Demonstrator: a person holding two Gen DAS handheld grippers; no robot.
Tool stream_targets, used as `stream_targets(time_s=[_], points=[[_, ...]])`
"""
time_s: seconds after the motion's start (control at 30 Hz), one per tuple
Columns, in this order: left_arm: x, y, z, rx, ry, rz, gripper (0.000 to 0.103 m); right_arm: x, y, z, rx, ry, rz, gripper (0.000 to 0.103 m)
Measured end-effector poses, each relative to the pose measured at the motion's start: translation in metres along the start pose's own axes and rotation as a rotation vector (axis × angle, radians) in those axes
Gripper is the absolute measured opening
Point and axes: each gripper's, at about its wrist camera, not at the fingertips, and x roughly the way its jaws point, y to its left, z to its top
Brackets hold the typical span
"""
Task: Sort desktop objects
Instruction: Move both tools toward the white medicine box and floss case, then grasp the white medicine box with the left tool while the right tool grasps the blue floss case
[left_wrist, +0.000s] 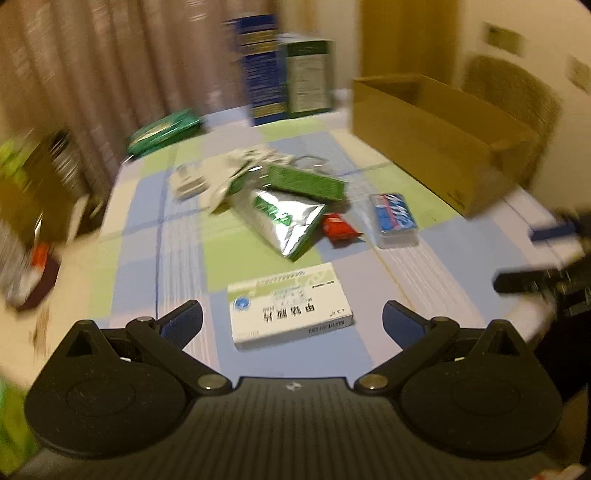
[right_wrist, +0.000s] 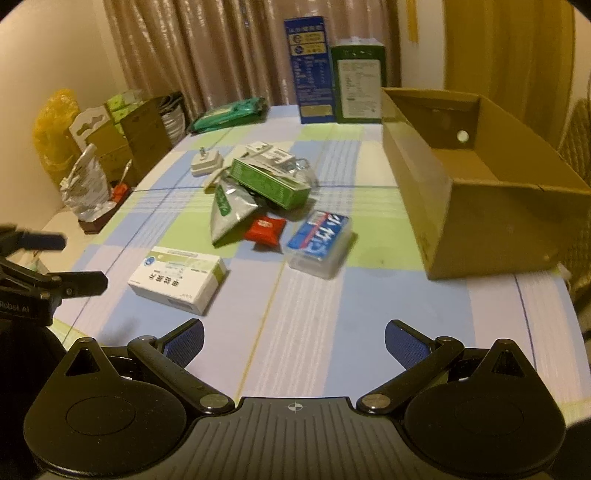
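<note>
Medicine box (left_wrist: 290, 308), white with a green band, lies flat on the checked tablecloth (left_wrist: 177, 236) straight ahead of the left gripper (left_wrist: 291, 325), its long axis crosswise between the spread fingers. That gripper is nearer, wide open, holding nothing. The right gripper (right_wrist: 293, 341) is likewise wide open and empty, nearer the cardboard box (right_wrist: 480, 206).
</note>
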Motion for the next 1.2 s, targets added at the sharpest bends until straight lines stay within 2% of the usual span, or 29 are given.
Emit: stream_targets(time_s=[0.1, 0.37, 0.47, 0.67, 0.77, 0.97, 1.1, 1.2], points=[[0.006, 0.007, 0.008, 0.1, -0.024, -0.067, 0.102, 0.01, 0.005, 0.006, -0.043, -0.002, 0.001, 0.101], [0.04, 0.015, 0.009, 0.348, 0.0, -0.187, 0.102, 0.048, 0.008, 0.021, -0.082, 0.027, -0.009, 0.101], [0.063, 0.022, 0.009, 0.414, 0.036, -0.213, 0.102, 0.062, 0.006, 0.028, -0.122, 0.046, 0.003, 0.101], [0.099, 0.032, 0.008, 0.534, 0.1, -0.281, 0.102, 0.09, -0.004, 0.044, -0.288, 0.095, 0.011, 0.101], [0.112, 0.032, 0.006, 0.59, 0.116, -0.321, 0.101, 0.104, -0.007, 0.049, -0.388, 0.128, 0.024, 0.101], [0.135, 0.031, 0.005, 0.665, 0.164, -0.379, 0.09, 0.129, -0.003, 0.057, -0.631, 0.177, 0.092, 0.101], [0.148, 0.031, 0.006, 0.691, 0.202, -0.408, 0.082, 0.148, -0.003, 0.069, -0.703, 0.201, 0.124, 0.101], [0.154, 0.033, 0.007, 0.691, 0.215, -0.429, 0.082, 0.165, -0.003, 0.078, -0.74, 0.229, 0.13, 0.101]])
